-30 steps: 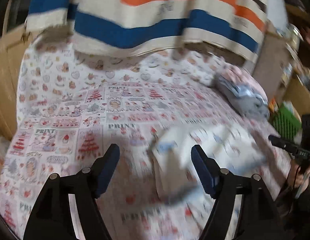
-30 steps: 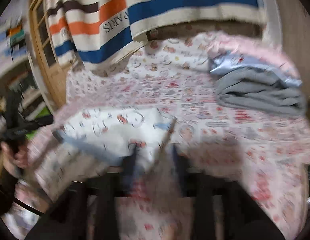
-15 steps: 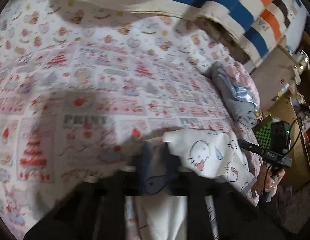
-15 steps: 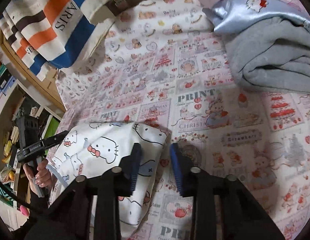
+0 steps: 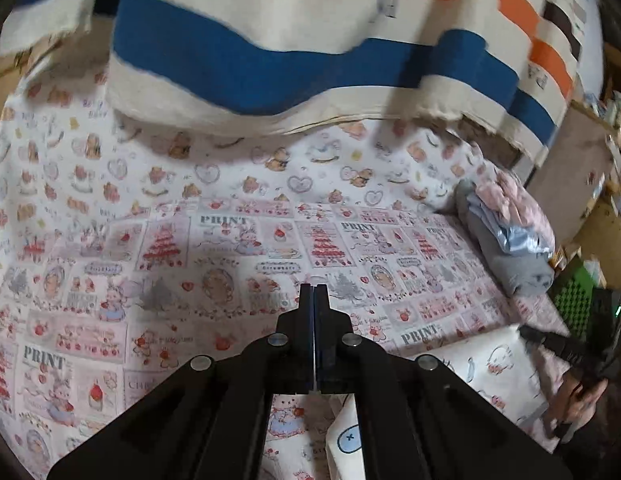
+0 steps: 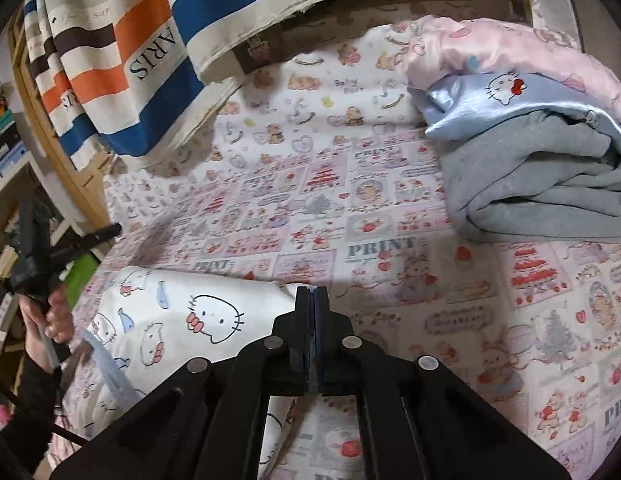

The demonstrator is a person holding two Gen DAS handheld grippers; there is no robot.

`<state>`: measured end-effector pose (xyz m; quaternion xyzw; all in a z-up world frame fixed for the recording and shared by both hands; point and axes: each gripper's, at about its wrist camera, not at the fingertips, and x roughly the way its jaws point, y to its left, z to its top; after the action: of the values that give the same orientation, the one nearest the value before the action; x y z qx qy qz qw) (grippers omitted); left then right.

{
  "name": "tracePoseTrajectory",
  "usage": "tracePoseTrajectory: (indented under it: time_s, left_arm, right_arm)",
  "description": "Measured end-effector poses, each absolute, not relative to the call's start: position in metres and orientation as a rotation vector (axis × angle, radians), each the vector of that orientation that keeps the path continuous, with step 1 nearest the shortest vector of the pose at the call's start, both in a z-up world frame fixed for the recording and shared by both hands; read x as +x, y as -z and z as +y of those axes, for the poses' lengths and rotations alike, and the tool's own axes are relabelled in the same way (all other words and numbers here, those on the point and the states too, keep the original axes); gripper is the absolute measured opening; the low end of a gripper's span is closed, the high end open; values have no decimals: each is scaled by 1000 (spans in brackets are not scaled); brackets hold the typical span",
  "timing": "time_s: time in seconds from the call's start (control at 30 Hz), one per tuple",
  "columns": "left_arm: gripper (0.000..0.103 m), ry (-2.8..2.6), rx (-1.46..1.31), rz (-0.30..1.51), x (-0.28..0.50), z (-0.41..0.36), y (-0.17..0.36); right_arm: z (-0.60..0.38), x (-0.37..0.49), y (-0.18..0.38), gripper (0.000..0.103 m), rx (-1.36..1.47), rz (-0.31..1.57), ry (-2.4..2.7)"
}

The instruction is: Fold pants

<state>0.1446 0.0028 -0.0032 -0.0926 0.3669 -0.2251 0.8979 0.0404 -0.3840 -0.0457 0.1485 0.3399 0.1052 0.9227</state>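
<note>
Presently, your inventory reads as follows. Left tongs (image 5: 314,294): closed tight, pads meeting, nothing visible between them at the tips, held above the printed bedsheet (image 5: 158,280). Right tongs (image 6: 311,296): likewise pressed together, with no cloth seen between the tips. Pants (image 6: 182,320): white, cat-face print, lying folded on the bed, just left of and partly beneath your right tongs; from the left wrist view they lie low and to the right of the left tongs (image 5: 486,368). Grey garment pile (image 6: 542,184): far right of the bed, well apart from the pants. Striped cloth (image 6: 122,52): hanging at the bed's far edge.
</note>
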Motion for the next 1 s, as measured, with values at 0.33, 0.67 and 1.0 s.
tracePoseTrajectory:
  time_s: [0.33,0.67,1.0]
  left_arm:
    - [16,553,-136,843,113,-15,20]
    - [0,525,9,855,90,-54,17]
    - [0,353,62,919,114,-42,43]
  right_arm:
    - [-377,19,42,2,203,651,-169]
    - [-323,-1,23,2,108,680,-249]
    - [-331,-6,55,2,113,830,-209]
